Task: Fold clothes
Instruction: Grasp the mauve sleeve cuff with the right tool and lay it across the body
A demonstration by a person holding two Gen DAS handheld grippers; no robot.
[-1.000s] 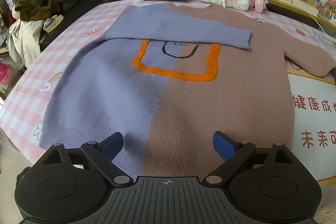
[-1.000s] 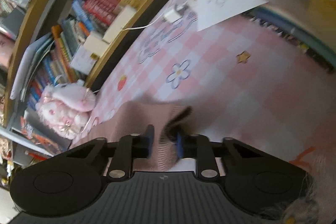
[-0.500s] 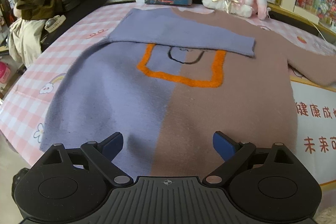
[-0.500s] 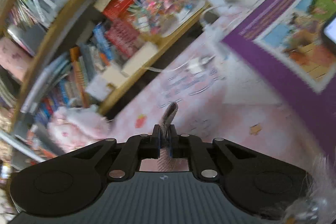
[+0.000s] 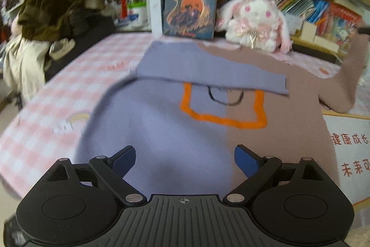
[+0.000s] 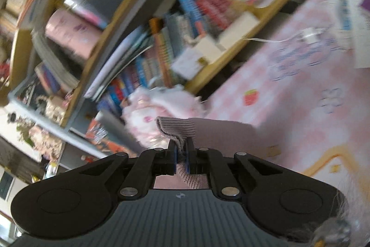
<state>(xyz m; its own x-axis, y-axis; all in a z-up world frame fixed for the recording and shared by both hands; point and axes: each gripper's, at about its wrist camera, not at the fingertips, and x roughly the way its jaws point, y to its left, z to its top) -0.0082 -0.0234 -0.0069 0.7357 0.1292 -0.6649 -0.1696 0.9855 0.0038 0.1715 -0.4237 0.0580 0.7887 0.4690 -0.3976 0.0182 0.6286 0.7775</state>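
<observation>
A sweater (image 5: pixel 161 131), half lilac and half dusty pink with an orange square outline, lies flat on the pink checked cloth (image 5: pixel 46 112). Its lilac sleeve (image 5: pixel 208 71) is folded across the chest. The pink sleeve (image 5: pixel 346 75) rises off the table at the right edge of the left wrist view. My right gripper (image 6: pixel 181 152) is shut on that sleeve's ribbed cuff (image 6: pixel 178 129), held up in the air. My left gripper (image 5: pixel 185 161) hovers open over the sweater's hem with nothing between its fingers.
A white plush rabbit (image 5: pixel 254 20) and an upright book (image 5: pixel 190 1) stand behind the sweater's collar. Bookshelves (image 6: pixel 161 38) run along the back. A heap of dark clothes (image 5: pixel 50 10) sits at the far left. A white printed sheet (image 5: pixel 349 154) lies right of the sweater.
My right gripper closed on the pink cuff and lifted it off the table. The left gripper, still open, tilted up, with the shelf coming into view.
</observation>
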